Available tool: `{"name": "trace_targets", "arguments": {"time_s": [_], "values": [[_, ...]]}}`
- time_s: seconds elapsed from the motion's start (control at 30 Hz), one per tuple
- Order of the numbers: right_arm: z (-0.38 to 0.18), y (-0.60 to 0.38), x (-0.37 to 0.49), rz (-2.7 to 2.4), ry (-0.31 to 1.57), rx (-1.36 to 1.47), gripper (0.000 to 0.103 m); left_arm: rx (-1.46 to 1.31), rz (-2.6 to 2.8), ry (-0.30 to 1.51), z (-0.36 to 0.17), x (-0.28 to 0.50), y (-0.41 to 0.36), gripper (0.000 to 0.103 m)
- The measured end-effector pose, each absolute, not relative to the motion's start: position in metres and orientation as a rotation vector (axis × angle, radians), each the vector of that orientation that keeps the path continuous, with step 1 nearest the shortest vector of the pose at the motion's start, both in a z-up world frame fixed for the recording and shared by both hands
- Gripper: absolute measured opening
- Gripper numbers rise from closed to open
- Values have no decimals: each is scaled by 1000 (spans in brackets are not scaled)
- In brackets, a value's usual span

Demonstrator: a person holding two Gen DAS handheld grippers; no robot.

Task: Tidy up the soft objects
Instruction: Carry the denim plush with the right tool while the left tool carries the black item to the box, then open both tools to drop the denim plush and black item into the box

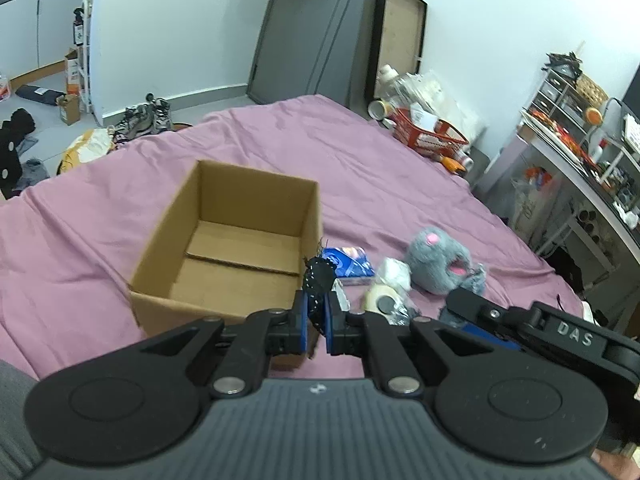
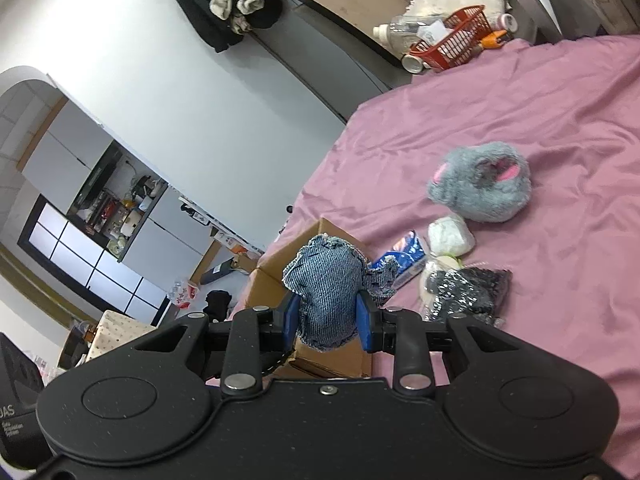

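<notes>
My left gripper point(image 1: 316, 312) is clamped tight on a small black speckled scrap of fabric point(image 1: 317, 278), which sticks up between the blue pads, just in front of the near right corner of the cardboard box point(image 1: 224, 240). My right gripper point(image 2: 328, 316) is closed on a wad of blue denim point(image 2: 326, 292) that bulges up above its fingers; in the left wrist view this gripper shows at the right edge, low over the bed.

The box stands open on the pink bedsheet point(image 1: 380, 168), toward the near side of the bed, and nothing shows on its floor.

Just beyond my grippers, beside the box's right wall, lies a blue printed packet point(image 1: 348, 262). Next to it is a black sequinned bundle point(image 2: 466, 292) with a pale, roundish thing beneath it; I cannot tell what that one is. A little farther sits a white crumpled ball point(image 2: 451, 235), touching or nearly touching the packet's end. Beyond that, toward the middle of the bed, lies a grey fluffy slipper point(image 2: 480, 186) with pink ears, its opening turned upward.

At the far corner of the bed a red plastic basket point(image 2: 452, 44) stands among bottles and bags against the wall.
</notes>
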State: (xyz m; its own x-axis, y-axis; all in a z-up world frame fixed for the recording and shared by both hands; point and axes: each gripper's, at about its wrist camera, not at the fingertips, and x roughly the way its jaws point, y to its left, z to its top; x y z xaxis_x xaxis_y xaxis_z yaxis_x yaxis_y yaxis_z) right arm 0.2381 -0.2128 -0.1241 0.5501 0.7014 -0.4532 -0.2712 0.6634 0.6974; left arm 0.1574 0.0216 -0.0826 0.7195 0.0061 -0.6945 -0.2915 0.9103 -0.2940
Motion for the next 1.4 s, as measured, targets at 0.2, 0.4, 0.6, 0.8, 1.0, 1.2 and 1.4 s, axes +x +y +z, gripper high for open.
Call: {"name": "trace_targets", "arguments": {"time_s": [0.2,0.4,0.6,0.8,1.0,1.2,1.4], "values": [[-120,-199,241,643,775,587,29,-415,203,754,-83,159,45,7],[-114,-183,244,681,745,572,29,-434,240,747,-85,161,70,7],[-115,-161,246,726,740,541,29,-470,285,745,-88,167,100,7],[-119,-139,249,743,765,507,29,-487,279,776,-100,171,113,8],[-123,-124,252,753,785,489,30,-499,263,837,-110,175,117,13],[-121,-112,249,803,803,492,47,-507,303,836,-106,170,125,32],[-114,-127,245,790,808,532,53,-478,303,833,-98,169,120,48]]}}
